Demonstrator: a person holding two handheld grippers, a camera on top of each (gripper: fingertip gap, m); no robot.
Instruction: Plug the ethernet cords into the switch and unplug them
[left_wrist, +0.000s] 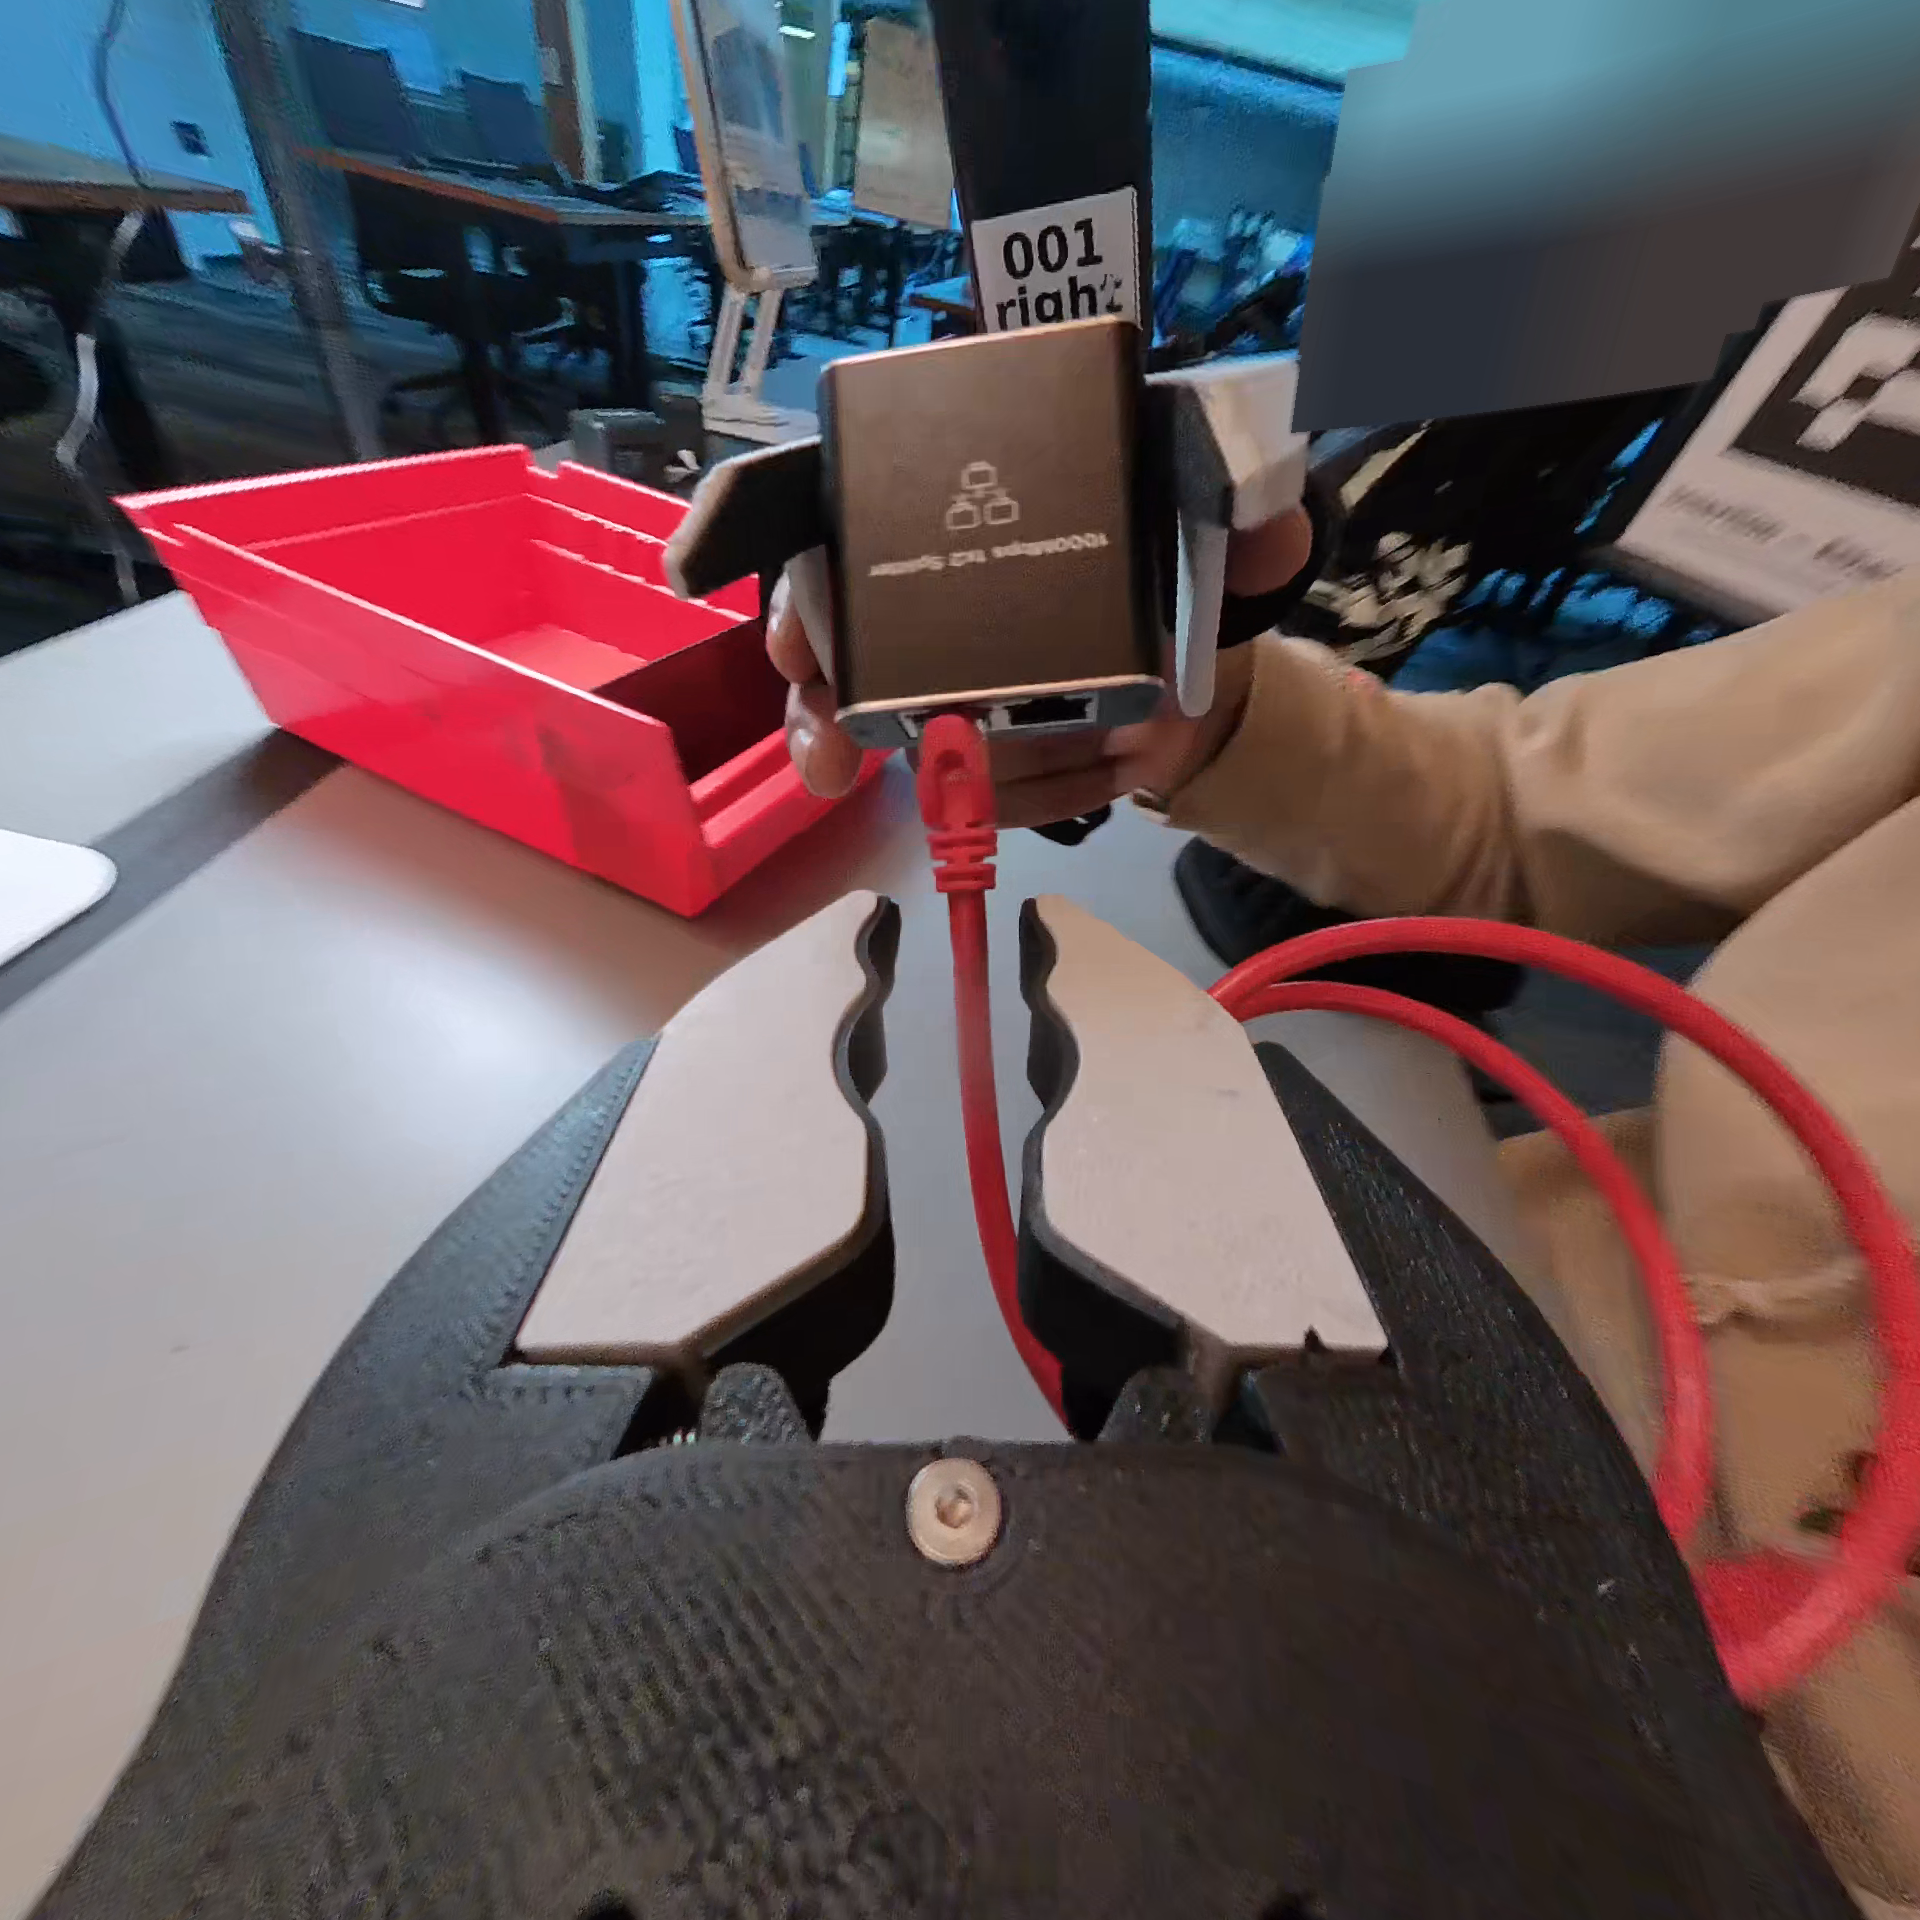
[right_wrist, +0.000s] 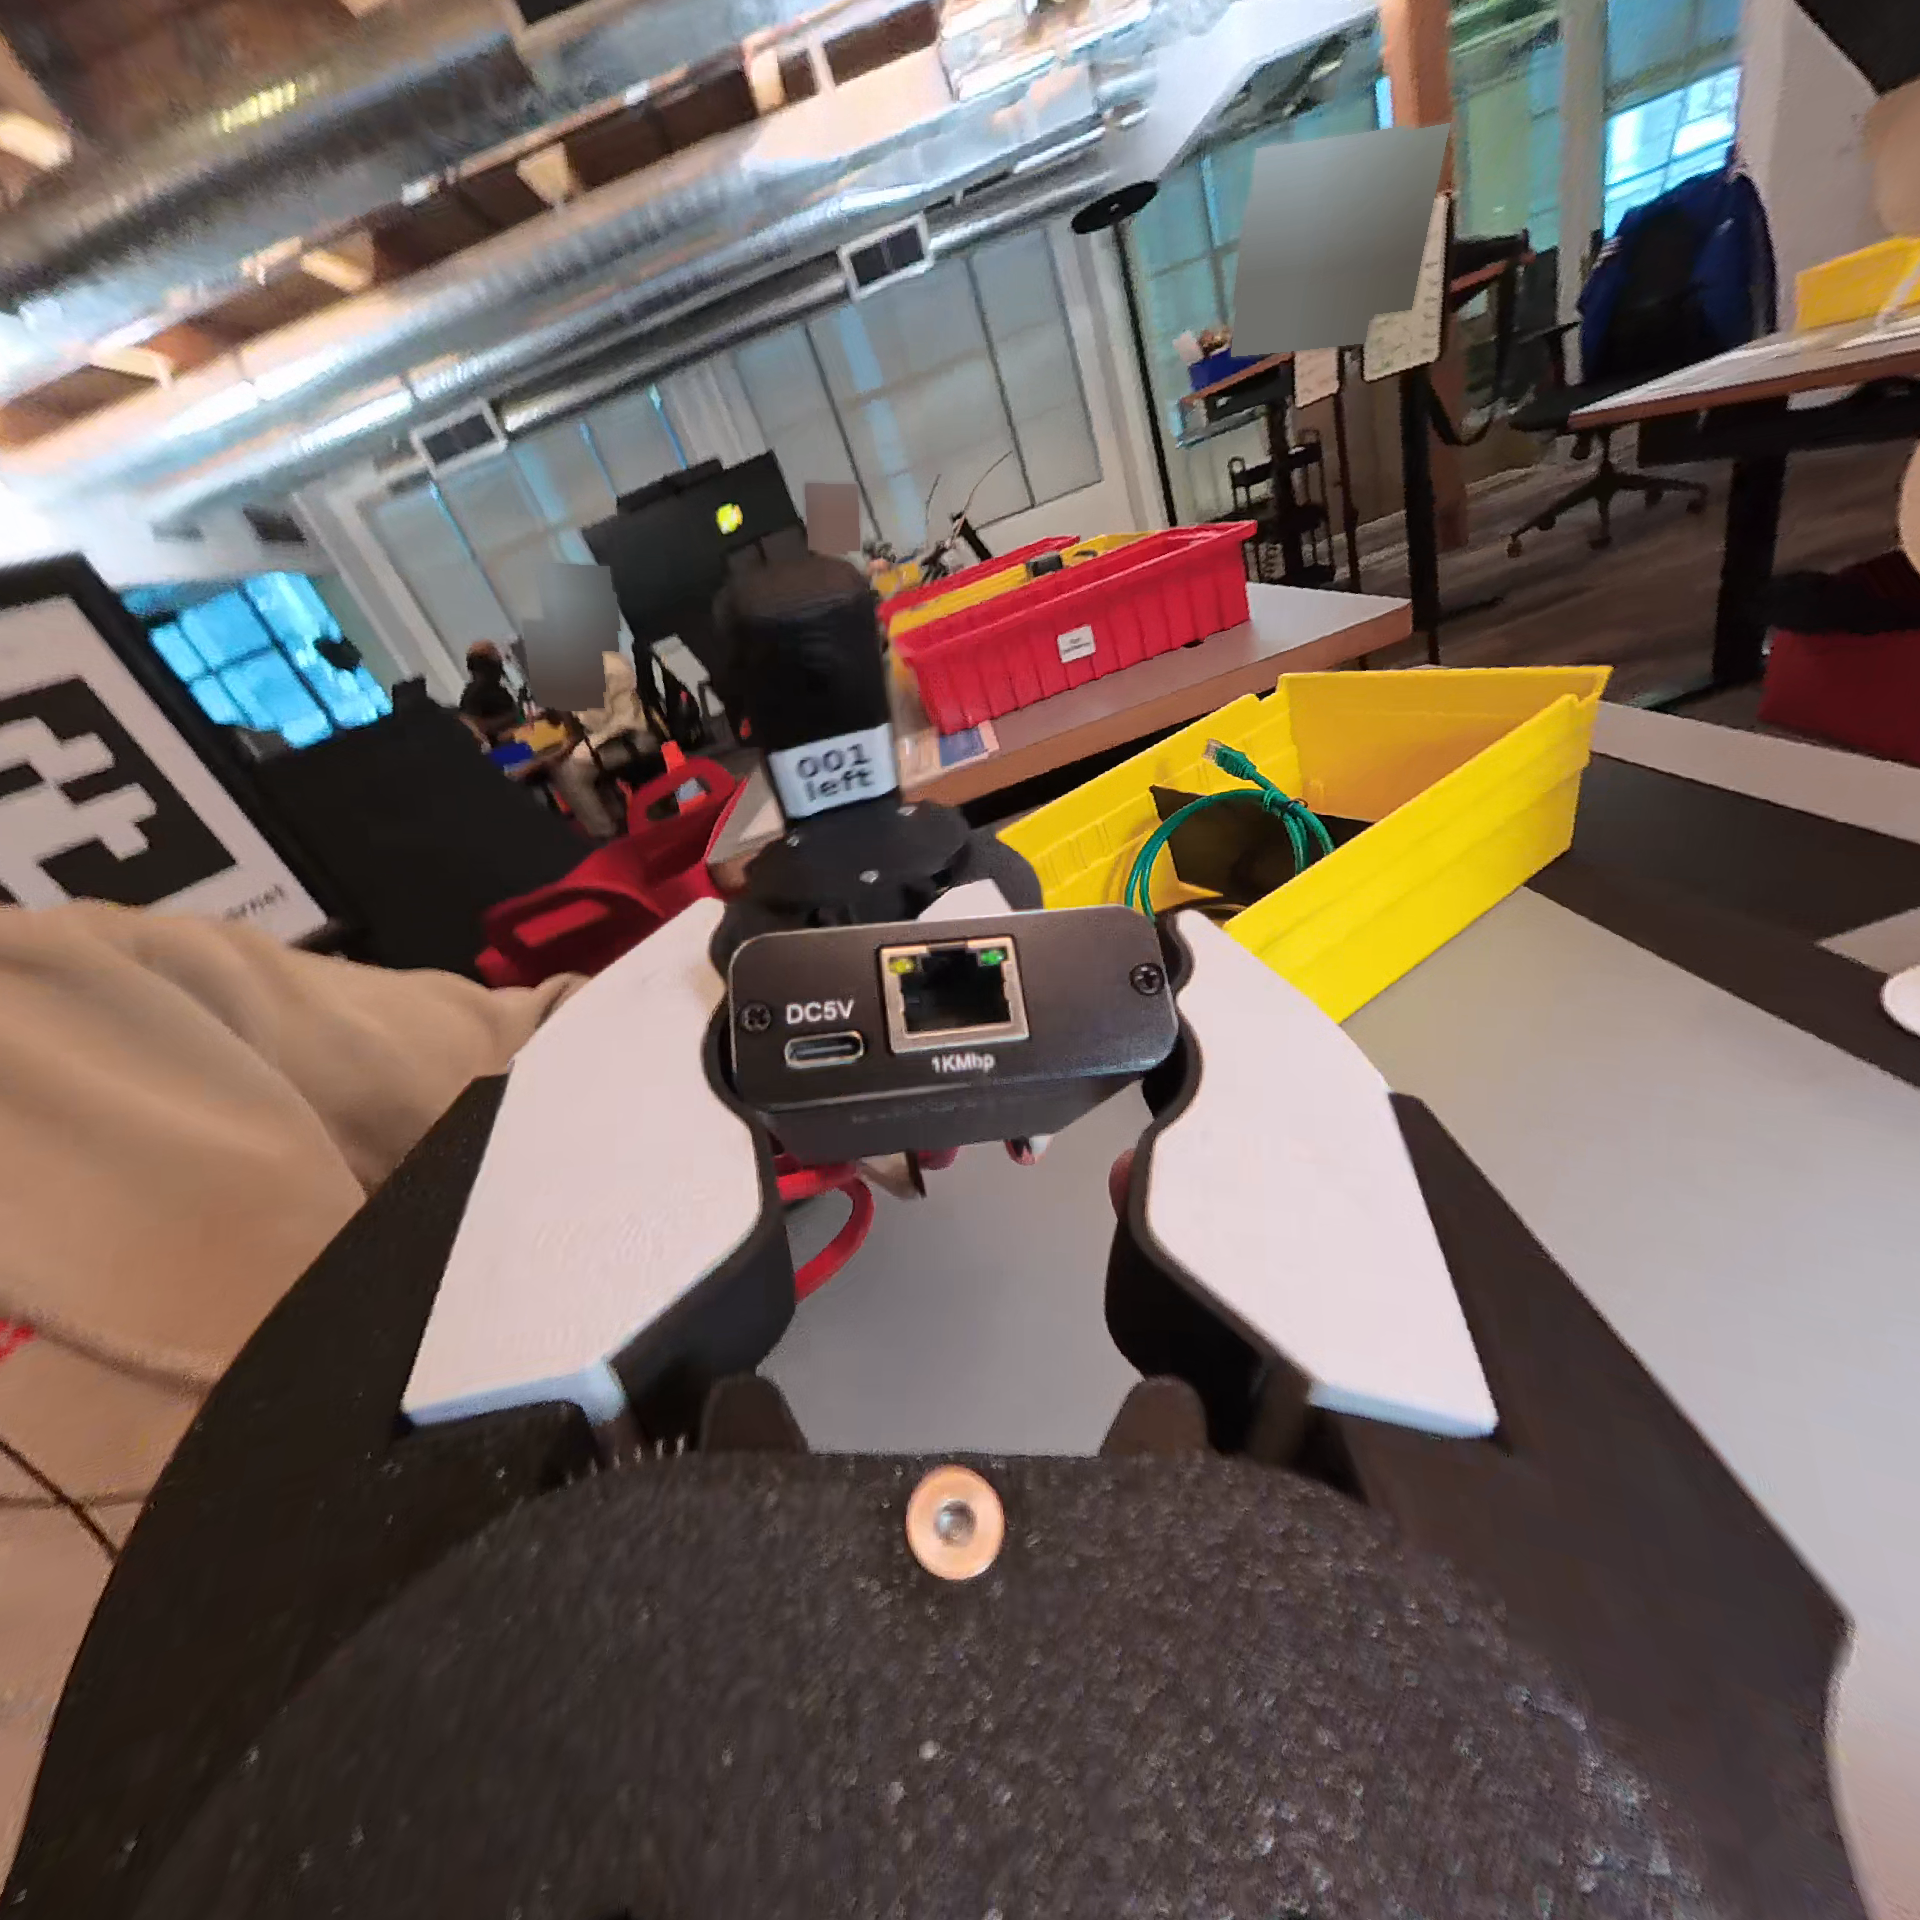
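Left wrist view shows the left gripper (left_wrist: 956, 914) with fingers apart, the red ethernet cord (left_wrist: 977, 1091) running loose between them, its plug (left_wrist: 954, 790) seated in one port of the switch (left_wrist: 987, 520). The right gripper (right_wrist: 951, 1039) is clamped on the switch's sides, above the table (left_wrist: 312, 1039). One cord appears plugged in; next, I judge, either fetch the green cord (right_wrist: 1236, 821) from the yellow bin (right_wrist: 1455, 790) or close on the red plug to pull it.

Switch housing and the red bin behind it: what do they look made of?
The switch looks like dark brushed or anodised metal: satin sheen, crisp edges, a screwed end plate in the right wrist view. The red bin looks like glossy moulded plastic, with uniform colour and ribbed walls.
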